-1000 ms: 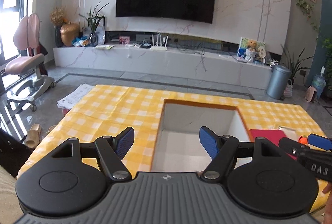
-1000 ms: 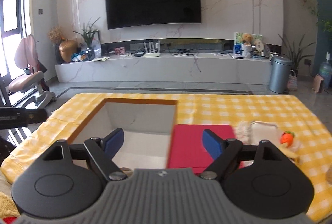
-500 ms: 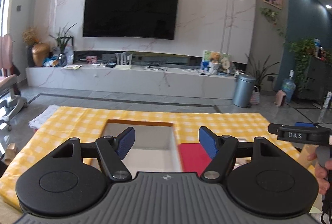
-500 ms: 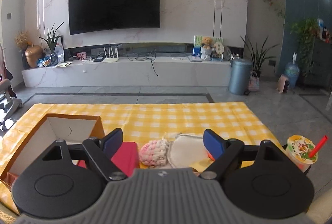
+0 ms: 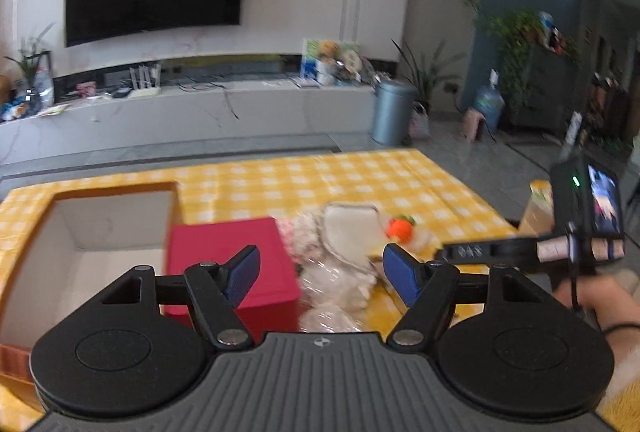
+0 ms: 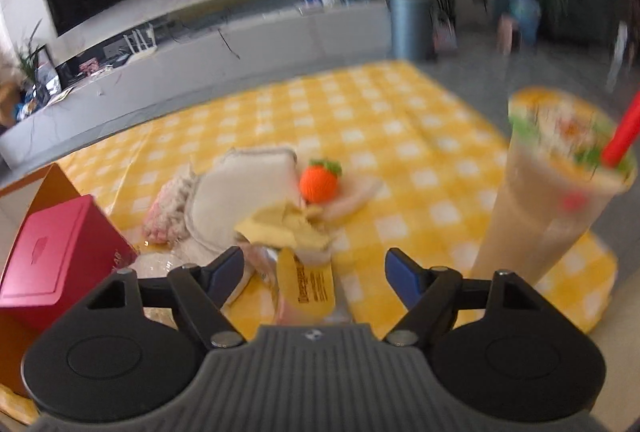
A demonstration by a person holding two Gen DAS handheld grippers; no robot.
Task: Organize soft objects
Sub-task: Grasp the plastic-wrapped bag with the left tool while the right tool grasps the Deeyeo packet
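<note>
The right claw (image 6: 314,274) is spread wide and holds nothing, hanging low over the near edge of the counter (image 6: 360,111), which is covered in a yellow checked cloth. Directly between and just beyond its fingers lies a yellow packet (image 6: 306,286), at the near end of a loose heap of soft things: a crumpled yellow cloth (image 6: 284,226), a white pad (image 6: 240,191), a pink knitted piece (image 6: 168,209) and an orange knitted ball with a green top (image 6: 318,183), all touching or overlapping. A tall drink cup with a red straw (image 6: 552,183) stands by the counter's right edge, near the claw's right finger. The left claw (image 5: 320,274) is also wide and empty, held over the near edge further left; beyond it sits a red box (image 5: 228,264), and left of that an open carton (image 5: 100,224) with a white, seemingly bare interior at the counter's left side. The right claw (image 5: 480,252) shows at the right of the left wrist view. Both views are blurred, so fine detail is unclear. The step in hand appears to be the approach to the first pick; nothing soft looks moved into the carton yet. The next move likely calls for lowering the right claw onto one item, closing gently, and keeping clear of the cup.
</note>
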